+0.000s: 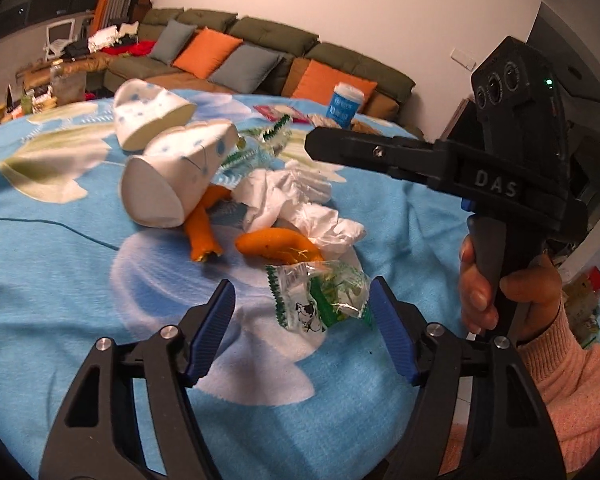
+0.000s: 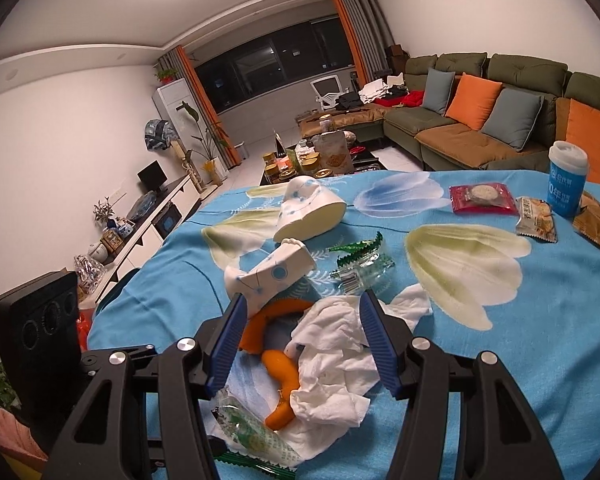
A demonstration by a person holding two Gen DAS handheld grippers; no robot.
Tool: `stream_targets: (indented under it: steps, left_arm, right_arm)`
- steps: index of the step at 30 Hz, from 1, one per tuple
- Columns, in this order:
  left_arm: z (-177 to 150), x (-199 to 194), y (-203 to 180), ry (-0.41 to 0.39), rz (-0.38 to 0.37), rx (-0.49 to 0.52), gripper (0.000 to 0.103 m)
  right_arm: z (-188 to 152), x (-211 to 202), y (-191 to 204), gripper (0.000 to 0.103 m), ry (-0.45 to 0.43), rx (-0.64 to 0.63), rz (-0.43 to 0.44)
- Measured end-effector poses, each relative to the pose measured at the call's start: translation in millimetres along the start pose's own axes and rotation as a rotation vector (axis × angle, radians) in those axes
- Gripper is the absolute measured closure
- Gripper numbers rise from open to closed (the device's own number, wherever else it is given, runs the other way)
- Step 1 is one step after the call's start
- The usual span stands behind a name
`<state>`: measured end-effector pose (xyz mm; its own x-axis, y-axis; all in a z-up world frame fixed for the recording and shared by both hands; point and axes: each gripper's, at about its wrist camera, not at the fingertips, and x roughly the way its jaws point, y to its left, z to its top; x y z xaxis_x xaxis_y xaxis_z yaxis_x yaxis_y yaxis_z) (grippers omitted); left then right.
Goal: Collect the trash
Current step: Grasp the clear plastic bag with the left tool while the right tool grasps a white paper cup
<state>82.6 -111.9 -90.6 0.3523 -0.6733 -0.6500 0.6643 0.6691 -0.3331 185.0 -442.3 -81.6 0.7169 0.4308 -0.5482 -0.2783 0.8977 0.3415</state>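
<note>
A soft blue cloth printed with large pale flowers covers the tabletop, and the trash lies in a loose heap on it. Two crushed white paper cups with blue dots lie on their sides, flattened mouths gaping. Beside them sit curled strips of orange peel, glossy and bent, partly under a crumpled white paper tissue with soft, creased folds. A crinkled clear plastic wrapper with green zigzag edges lies nearest the left claw, between its ribbed blue pads: the right-hand pad is close against the wrapper's edge, the left-hand pad well clear, so the claw is released with nothing clamped.

The right claw is likewise released, its blue pads spread above the tissue and the orange peel, straddling them; whether a pad touches the tissue cannot be told. In the left wrist view a hand in a pink knitted sleeve grips that claw's black handle.

Farther back on the cloth stand a blue cylindrical tub with a white lid, a flat red snack packet and a second green-edged clear wrapper.
</note>
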Motion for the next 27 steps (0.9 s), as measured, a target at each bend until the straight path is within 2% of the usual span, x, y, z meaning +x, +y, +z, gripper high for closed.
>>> stream_targets:
  steps: [2,11,14,20,27]
  left_arm:
    - [1.0,6.0,0.1,0.023,0.008,0.004,0.040]
    - [-1.0,13.3,1.9,0.048,-0.059,-0.010,0.074]
    - [-3.5,11.2,0.6,0.043,-0.060,-0.013,0.080]
    - [-8.5,-9.0,7.4,0.011,-0.052,-0.032,0.081]
    - [-21.5,-44.8,23.7,-0.045,0.016,-0.069,0.081]
  right_arm:
    - [-0.4,0.1,-2.4,0.047,0.003,0.016,0.019]
    - [-0.9,4.6,-6.0,0.047,0.012,0.027,0.031]
    - [0.5,7.5,-3.7,0.047,0.018,0.021,0.042]
    - [3.2,21.8,8.3,0.047,0.042,0.000,0.076]
    - [8.6,47.8,13.2,0.044,0.090,0.038,0.106]
